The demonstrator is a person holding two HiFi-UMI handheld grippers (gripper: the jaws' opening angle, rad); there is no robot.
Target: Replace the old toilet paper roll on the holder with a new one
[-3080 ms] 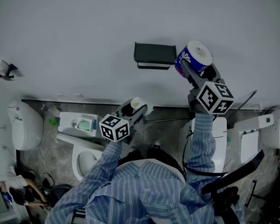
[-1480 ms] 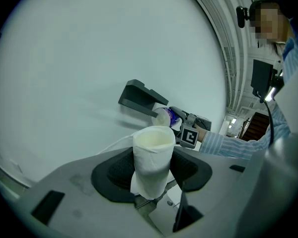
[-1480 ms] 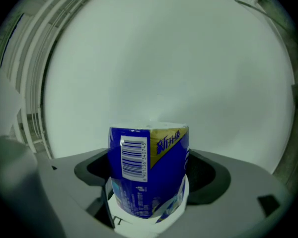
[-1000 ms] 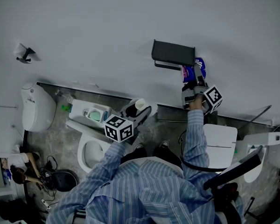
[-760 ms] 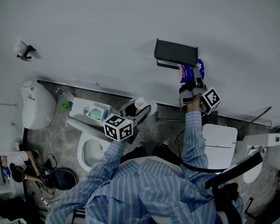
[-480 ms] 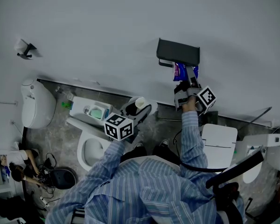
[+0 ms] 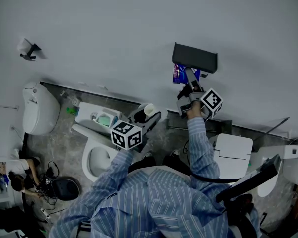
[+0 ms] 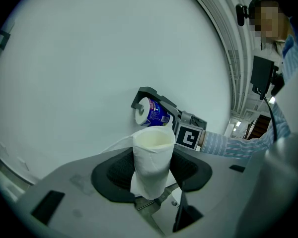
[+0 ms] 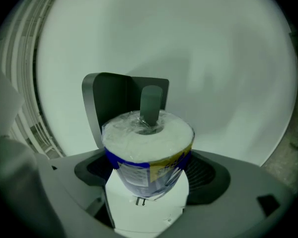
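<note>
A dark grey holder [image 7: 194,57] is fixed to the white wall. My right gripper [image 7: 185,81] is shut on a new roll in blue wrapping [image 7: 179,74], held just under the holder's left end. In the right gripper view the wrapped new roll [image 9: 148,148] fills the jaws of the right gripper [image 9: 149,168], and the holder's spindle [image 9: 151,105] meets the roll's centre hole. My left gripper [image 7: 148,114] is lower and to the left, shut on the thin, nearly used-up old roll [image 7: 148,109]. In the left gripper view that old roll [image 8: 152,157] stands upright between the jaws of the left gripper [image 8: 154,171].
Below me are a toilet with a green-panelled seat [image 7: 97,118], a white fixture [image 7: 37,108] at the left and a white cistern [image 7: 233,155] at the right. A small wall hook [image 7: 27,47] sits far left. A person [image 7: 12,170] crouches at the lower left.
My right gripper has carried the new roll leftwards from the holder's right side to beneath it, up to the spindle. The left gripper with the old roll has stayed put.
</note>
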